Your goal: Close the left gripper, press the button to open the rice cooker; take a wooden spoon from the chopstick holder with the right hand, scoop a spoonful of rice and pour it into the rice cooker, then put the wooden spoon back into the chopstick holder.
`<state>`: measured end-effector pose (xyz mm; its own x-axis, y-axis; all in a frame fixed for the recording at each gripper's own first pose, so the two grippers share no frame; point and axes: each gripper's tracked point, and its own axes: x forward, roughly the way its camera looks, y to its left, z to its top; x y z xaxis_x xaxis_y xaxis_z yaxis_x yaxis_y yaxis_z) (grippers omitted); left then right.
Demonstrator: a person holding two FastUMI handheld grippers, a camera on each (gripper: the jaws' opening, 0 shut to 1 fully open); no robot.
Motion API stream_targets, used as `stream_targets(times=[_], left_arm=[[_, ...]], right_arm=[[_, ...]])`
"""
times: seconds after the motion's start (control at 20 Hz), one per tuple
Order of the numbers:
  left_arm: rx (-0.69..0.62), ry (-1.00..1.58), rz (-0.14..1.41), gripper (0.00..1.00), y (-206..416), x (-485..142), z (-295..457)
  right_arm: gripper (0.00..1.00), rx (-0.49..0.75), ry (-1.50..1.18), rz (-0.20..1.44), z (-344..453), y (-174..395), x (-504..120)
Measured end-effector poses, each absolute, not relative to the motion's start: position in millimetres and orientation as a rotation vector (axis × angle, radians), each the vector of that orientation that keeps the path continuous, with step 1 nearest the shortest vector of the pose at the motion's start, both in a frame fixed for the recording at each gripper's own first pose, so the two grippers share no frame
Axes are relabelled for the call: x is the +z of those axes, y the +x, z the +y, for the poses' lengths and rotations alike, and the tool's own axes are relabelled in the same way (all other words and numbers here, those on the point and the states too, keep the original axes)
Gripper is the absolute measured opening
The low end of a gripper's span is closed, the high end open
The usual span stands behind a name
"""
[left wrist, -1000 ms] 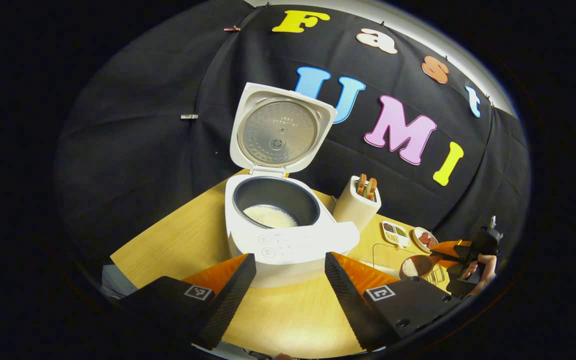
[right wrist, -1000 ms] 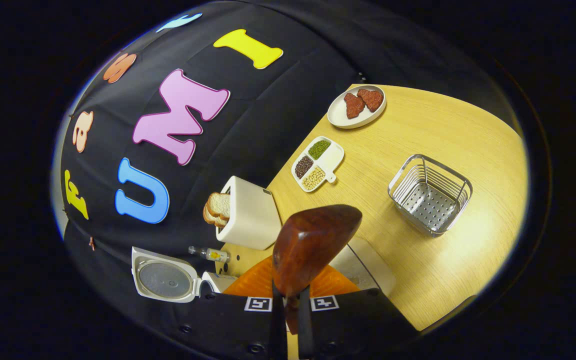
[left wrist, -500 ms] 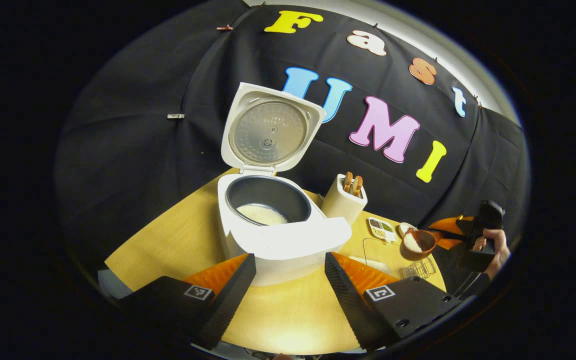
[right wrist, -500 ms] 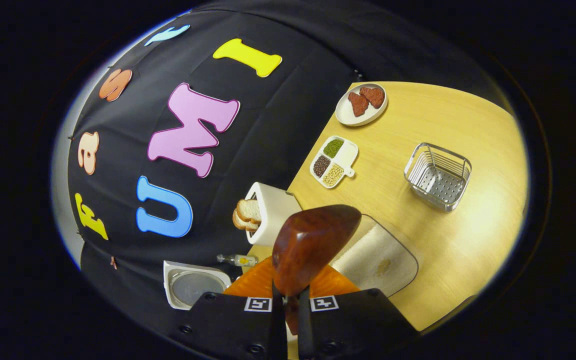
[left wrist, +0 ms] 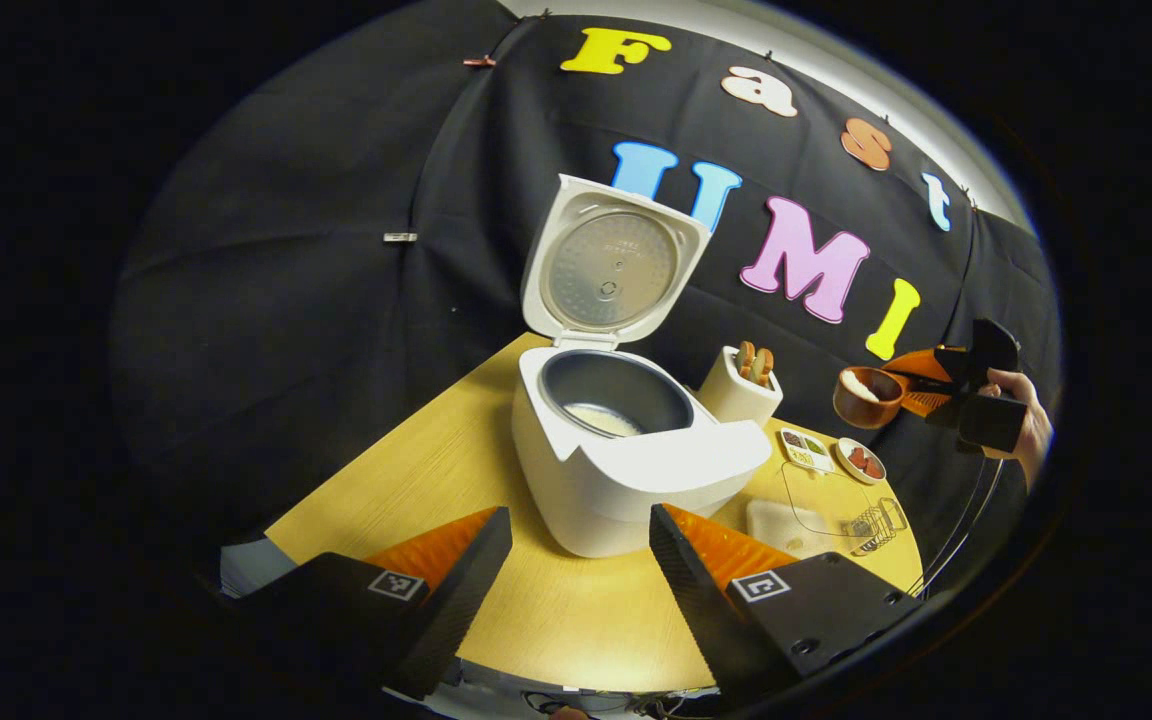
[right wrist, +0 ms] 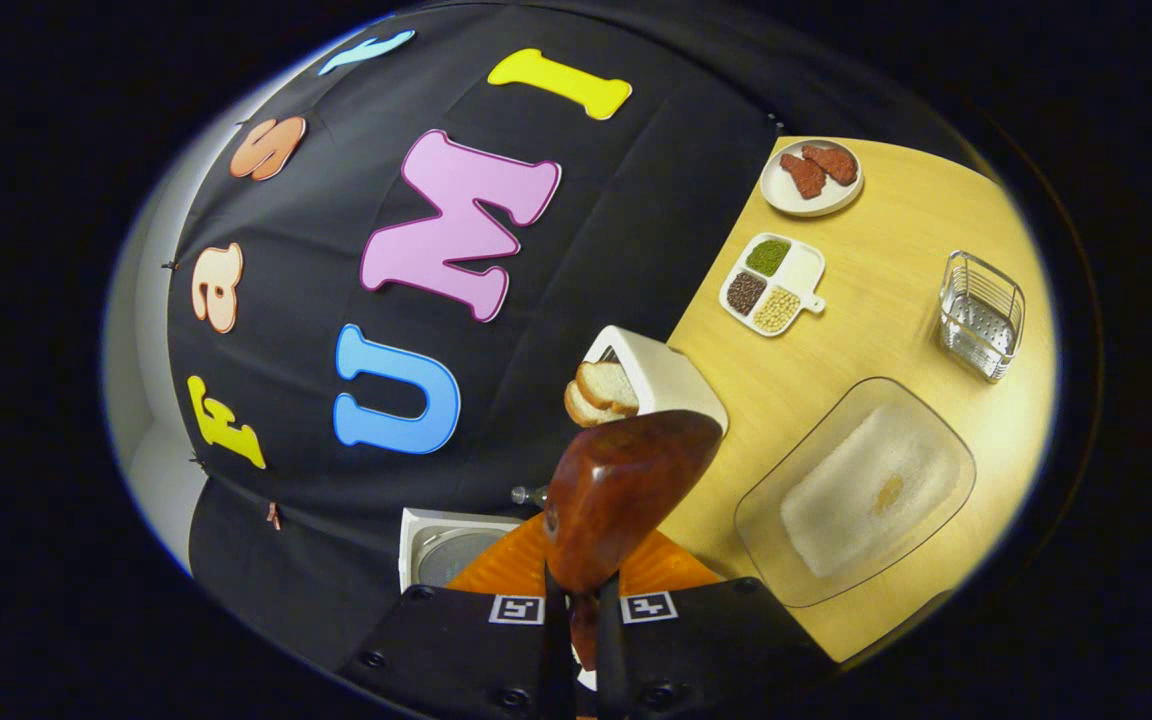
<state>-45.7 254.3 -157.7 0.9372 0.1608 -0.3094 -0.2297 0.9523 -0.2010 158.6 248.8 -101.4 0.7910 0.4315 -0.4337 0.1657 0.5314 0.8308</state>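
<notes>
the right claw (right wrist: 576, 625) is clamped on the stiff, light, glossy brown wooden spoon (right wrist: 621, 490) low on its handle, its loose rice (left wrist: 858, 386) apt to spill if tipped, while the left claw (left wrist: 579, 570) stands wide.

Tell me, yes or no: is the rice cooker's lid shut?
No, in the left gripper view the lid stands raised above the open rice cooker.

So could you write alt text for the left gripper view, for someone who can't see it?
A white rice cooker stands open on a wooden table, rice in its pot. At right, a hand-held gripper carries a wooden spoon of rice in the air beyond a toaster.
</notes>
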Motion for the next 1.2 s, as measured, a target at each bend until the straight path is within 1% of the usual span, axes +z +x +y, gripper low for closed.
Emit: stream_targets(times=[0.3,0.5,0.65,0.85,1.2], left_arm=[[0.227,-0.238,0.29,0.96,-57,-158,272],[0.243,-0.277,0.267,0.95,-56,-150,283],[0.251,-0.286,0.252,0.96,-57,-144,291],[0.271,-0.302,0.251,0.96,-58,-147,302],[0.303,-0.352,0.267,0.96,-68,-158,317]], right_arm=[[0.13,0.222,1.009,0.674,319,177,-94],[0.13,0.254,0.926,0.632,365,187,-87],[0.13,0.249,0.851,0.615,394,195,-101],[0.13,0.289,0.717,0.575,427,199,-117],[0.13,0.442,0.375,0.47,478,187,-140]])
